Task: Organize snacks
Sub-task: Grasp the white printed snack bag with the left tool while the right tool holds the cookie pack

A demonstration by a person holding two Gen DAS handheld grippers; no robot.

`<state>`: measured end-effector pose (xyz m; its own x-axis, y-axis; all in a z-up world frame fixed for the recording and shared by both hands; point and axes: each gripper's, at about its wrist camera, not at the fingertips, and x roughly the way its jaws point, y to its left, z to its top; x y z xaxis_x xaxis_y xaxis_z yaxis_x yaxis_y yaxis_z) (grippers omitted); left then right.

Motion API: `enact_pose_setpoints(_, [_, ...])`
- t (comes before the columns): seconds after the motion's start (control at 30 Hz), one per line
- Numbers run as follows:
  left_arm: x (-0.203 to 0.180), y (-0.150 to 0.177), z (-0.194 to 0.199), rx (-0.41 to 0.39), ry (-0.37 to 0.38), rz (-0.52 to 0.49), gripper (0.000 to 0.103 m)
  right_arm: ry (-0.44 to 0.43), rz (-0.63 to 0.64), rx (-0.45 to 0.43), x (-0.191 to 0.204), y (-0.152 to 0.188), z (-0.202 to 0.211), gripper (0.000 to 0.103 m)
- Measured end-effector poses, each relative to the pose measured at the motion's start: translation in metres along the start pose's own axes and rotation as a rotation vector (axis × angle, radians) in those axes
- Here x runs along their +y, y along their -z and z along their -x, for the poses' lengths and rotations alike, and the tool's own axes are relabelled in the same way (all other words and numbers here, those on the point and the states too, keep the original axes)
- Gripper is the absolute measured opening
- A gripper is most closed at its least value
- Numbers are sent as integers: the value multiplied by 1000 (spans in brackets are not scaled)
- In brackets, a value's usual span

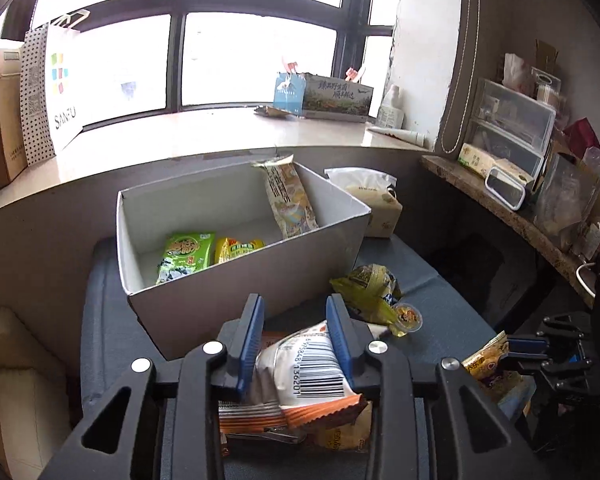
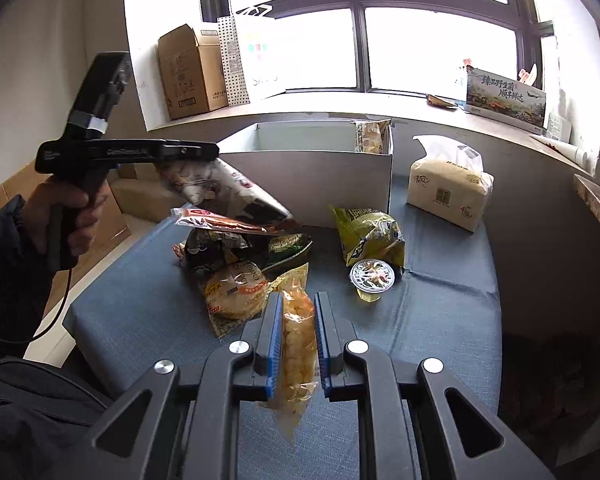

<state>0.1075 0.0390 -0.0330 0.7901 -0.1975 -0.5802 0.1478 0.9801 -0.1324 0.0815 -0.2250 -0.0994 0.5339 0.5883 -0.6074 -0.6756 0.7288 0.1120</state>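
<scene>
The left gripper (image 1: 296, 340) is clamped on a white packet (image 1: 300, 368) with a barcode and an orange crimped edge; the blue pads press its sides at lower centre of the left wrist view. In the right wrist view that same gripper (image 2: 204, 156) shows at upper left, held by a hand (image 2: 66, 216) in a dark sleeve, with the packet (image 2: 228, 196) hanging off the table above a heap of snacks (image 2: 236, 264).

The right gripper (image 2: 296, 344) is clenched on a clear bag of yellow puffs (image 2: 298, 344), which hangs between the pads at lower centre.

A white box (image 1: 236, 292) sits on the blue-grey table (image 1: 440, 320), in the middle of the left wrist view. Inside it lie a green packet (image 1: 184, 256) and a yellow packet (image 1: 236, 248), and a tall pale packet (image 1: 288, 200) leans against its right wall.

Just right of the box, on the table, lie a yellow-green bag (image 2: 368, 232) and a small sealed cup (image 2: 372, 276) touching its lower edge. A tissue pack (image 2: 448, 184) stands behind them at upper right.
</scene>
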Motion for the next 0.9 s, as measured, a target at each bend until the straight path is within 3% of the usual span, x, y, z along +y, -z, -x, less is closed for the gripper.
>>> enact_pose_setpoints(0.03, [4,-2,10,-23,1,17,0,0,-1,-5,0,-3,0,16])
enact_pose_setpoints(0.1, [13,-7,27,-73,2,67,0,-3,0,-12,-1,-12,-2,16])
enact_pose_setpoints(0.13, [15,-10,29,-52,12,51,0,-17,-2,-14,-1,-17,-3,16])
enact_pose_setpoints(0.2, [17,-9,27,-23,-35,19,0,-3,15,-12,2,-25,-8,16])
enact_pose_setpoints(0.27, [19,2,22,35,-24,6,0,3,27,-16,5,-28,-11,16])
enact_pose_setpoints(0.3, [19,9,25,27,-31,9,0,-7,22,-18,6,-28,-12,16])
enact_pose_setpoints(0.33, [18,19,26,36,-18,8,7,-10,21,-18,8,-26,-13,16])
enact_pose_setpoints(0.37, [15,26,25,71,10,-8,31,-13,21,-9,9,-23,-15,16])
enact_pose_setpoints(0.4, [9,36,24,98,22,-41,46,-15,19,4,9,-20,-17,16])
enact_pose_setpoints(0.43, [4,44,25,115,27,-81,77,-17,16,11,9,-18,-19,16])
enact_pose_setpoints(0.47, [-1,53,26,131,27,-128,97,-19,13,17,8,-16,-20,16])
enact_pose_setpoints(0.6, [-33,89,26,235,84,-378,101,-27,10,27,7,-8,-18,16])
enact_pose_setpoints(0.7, [-53,109,13,305,53,-570,101,-28,7,34,7,-4,-18,16])
enact_pose_setpoints(0.8, [-59,117,-3,372,79,-631,101,-33,-2,38,7,1,-17,16])
enact_pose_setpoints(0.9, [-61,124,-23,427,53,-678,101,-30,-5,43,6,4,-15,16])
